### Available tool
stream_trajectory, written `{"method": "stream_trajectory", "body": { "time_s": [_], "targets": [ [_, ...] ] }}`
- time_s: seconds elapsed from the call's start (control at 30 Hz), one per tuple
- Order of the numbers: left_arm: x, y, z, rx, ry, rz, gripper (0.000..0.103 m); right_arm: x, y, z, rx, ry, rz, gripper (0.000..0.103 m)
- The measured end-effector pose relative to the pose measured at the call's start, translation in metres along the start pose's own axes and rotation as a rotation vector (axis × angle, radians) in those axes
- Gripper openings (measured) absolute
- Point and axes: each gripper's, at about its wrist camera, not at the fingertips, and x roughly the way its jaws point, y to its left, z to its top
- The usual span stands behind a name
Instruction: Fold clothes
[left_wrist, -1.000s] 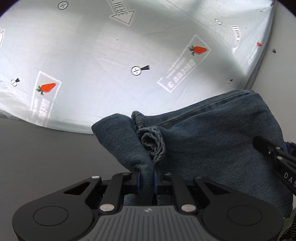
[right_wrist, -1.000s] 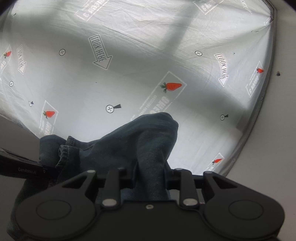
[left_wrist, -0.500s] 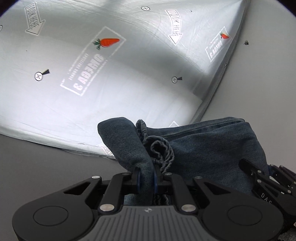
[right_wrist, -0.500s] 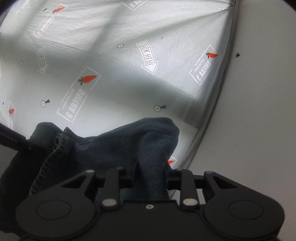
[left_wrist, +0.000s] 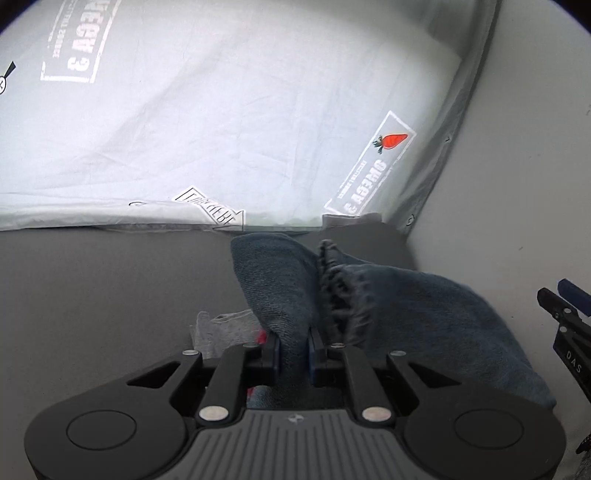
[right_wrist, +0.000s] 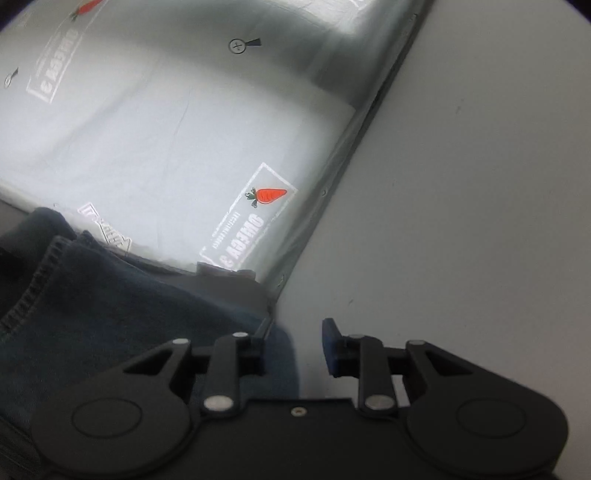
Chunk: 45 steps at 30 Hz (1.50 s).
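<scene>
Since a second ago the right tongs (right_wrist: 293, 347) have let go of the jeans (left_wrist: 399, 314) and stand wide, while both views have swung toward the printed sheet's (left_wrist: 221, 129) corner. Left tongs (left_wrist: 293, 349) stay clamped on one denim fold; one pair of jeans lies past the sheet's edge on the grey surface (left_wrist: 92, 295).

Bedroom-like home setting, bed under a pale printed sheet (left_wrist: 229, 122) with carrot logos, plain grey floor (right_wrist: 480, 184)

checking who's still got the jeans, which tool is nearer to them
Left. The left tool is shut on a fold of the jeans. The right tool is open, its jaws apart, with only the garment's edge by one jaw.
</scene>
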Motion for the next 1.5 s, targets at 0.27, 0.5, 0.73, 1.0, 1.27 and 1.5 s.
{"method": "stream_trajectory", "body": {
  "time_s": [0.27, 0.5, 0.73, 1.0, 1.27, 1.5],
  "targets": [
    [-0.002, -0.013, 0.043, 0.019, -0.167, 0.045, 0.06, 0.027, 0.002, 0.023, 0.157, -0.09, 0.189, 0.05],
    [0.065, -0.073, 0.028, 0.086, -0.176, -0.107, 0.099, 0.099, 0.009, -0.01, 0.458, 0.118, 0.309, 0.09],
    [0.129, -0.037, -0.038, 0.013, -0.064, -0.059, 0.1, 0.108, 0.023, -0.055, 0.515, 0.105, 0.299, 0.102],
    [0.128, -0.026, -0.034, 0.005, -0.023, -0.094, 0.103, 0.1, 0.036, -0.052, 0.47, 0.08, 0.236, 0.102],
    [0.086, -0.016, -0.028, 0.033, 0.019, -0.131, 0.103, 0.083, 0.028, -0.026, 0.471, 0.202, 0.186, 0.103],
    [-0.053, 0.028, -0.051, 0.069, -0.133, -0.141, 0.103, -0.018, 0.045, -0.01, 0.503, 0.191, 0.217, 0.103]
  ]
}}
